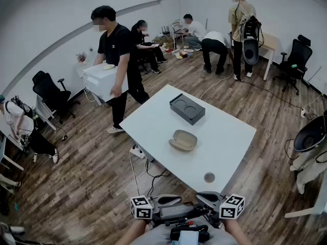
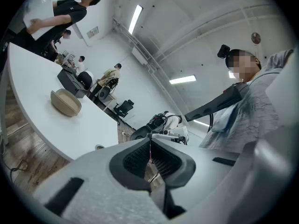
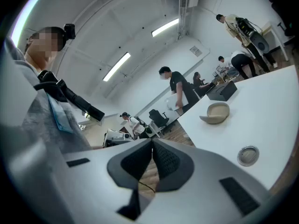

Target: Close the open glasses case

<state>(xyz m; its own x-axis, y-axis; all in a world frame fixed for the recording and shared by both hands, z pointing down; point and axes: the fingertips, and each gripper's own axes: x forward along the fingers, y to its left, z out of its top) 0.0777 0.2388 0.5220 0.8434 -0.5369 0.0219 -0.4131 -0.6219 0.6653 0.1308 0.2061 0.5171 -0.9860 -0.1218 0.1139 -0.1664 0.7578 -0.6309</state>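
— Left gripper?
— Jaws pressed together with nothing between them, held low by the near edge of the desk.
— And the glasses case?
— It lies open near the middle of the desk, well apart from both grippers.
— Right gripper?
— Its jaws are also clamped together and empty.
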